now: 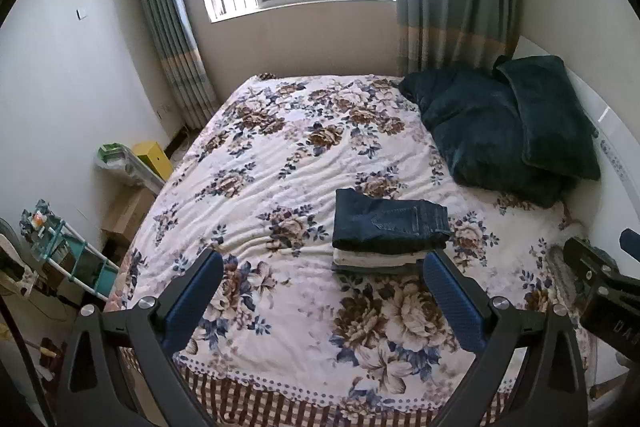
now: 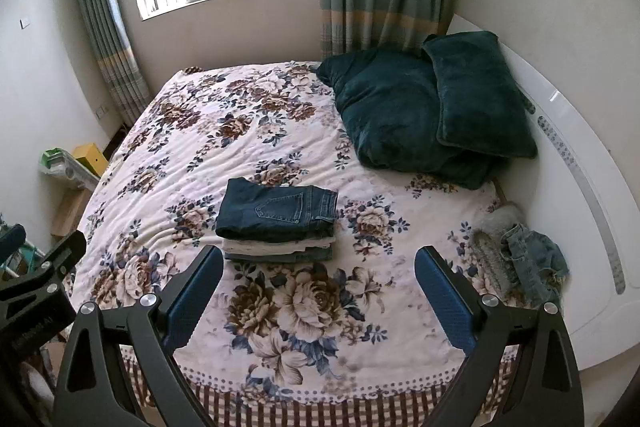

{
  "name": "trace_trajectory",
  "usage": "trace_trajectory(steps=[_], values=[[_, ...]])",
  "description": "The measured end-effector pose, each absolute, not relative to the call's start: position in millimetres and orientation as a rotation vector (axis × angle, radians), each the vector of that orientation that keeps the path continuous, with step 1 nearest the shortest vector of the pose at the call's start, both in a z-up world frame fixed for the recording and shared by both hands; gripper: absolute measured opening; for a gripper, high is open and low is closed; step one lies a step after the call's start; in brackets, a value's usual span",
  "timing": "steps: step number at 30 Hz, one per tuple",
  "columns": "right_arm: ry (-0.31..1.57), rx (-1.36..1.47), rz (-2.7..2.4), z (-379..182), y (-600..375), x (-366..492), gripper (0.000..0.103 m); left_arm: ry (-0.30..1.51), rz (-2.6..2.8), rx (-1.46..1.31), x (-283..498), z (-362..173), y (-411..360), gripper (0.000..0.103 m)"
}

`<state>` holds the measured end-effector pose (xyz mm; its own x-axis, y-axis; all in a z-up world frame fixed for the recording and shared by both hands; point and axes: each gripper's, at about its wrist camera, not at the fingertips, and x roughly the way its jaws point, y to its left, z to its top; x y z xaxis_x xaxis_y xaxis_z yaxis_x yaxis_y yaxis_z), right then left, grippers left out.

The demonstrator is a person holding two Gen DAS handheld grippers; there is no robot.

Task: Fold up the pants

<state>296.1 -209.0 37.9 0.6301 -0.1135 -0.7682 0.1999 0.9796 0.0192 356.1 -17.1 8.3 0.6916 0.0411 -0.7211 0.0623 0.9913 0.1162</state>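
Left gripper (image 1: pixel 323 267): held wide apart, nothing gripped, above the bedspread (image 1: pixel 256 183).
Right gripper (image 2: pixel 319 263): likewise spread wide, nothing touched.
Folded pants (image 2: pixel 276 213): stacked mid-bed, ahead of both grippers.

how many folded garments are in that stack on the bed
3 visible: dark jeans on top, a cream garment beneath, a grey one at the bottom. More may be hidden.

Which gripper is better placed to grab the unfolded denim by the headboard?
Probably the right gripper: the crumpled denim lies just right of its open fingers; the left gripper faces the folded stack.
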Motion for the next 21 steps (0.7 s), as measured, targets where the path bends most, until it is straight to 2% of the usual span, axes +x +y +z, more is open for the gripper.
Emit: trace_trajectory(steps=[21], values=[[0.864,0.101,-0.171,40.6,-205.1,300.2,0.099,0.796,-0.011,0.127,355.7,12.9,-15.6,0.103]])
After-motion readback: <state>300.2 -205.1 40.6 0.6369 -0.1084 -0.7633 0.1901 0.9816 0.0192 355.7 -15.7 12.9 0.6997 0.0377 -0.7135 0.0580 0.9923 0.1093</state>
